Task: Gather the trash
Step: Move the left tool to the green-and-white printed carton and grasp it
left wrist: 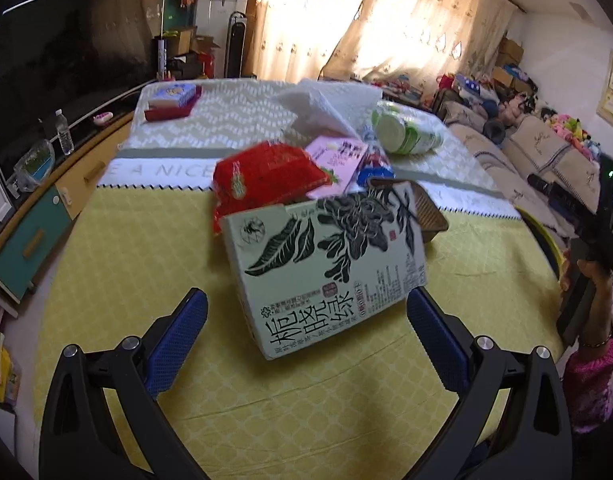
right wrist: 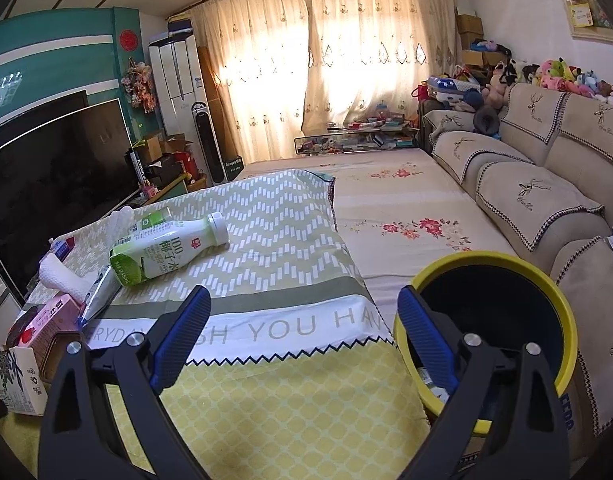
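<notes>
I note the yellow-rimmed bin (right wrist: 546,292) beside the table (left wrist: 146,240), near my released right tool (right wrist: 302,336). My left tool (left wrist: 306,336), spread wide, straddles the green tea carton (left wrist: 326,256); it leans on other trash, so a skewed closure may topple it.

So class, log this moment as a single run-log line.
task: collect trash | left gripper: open, facing tea carton | right gripper: open, empty | bin: by right gripper | bottle: lying on cloth
</notes>
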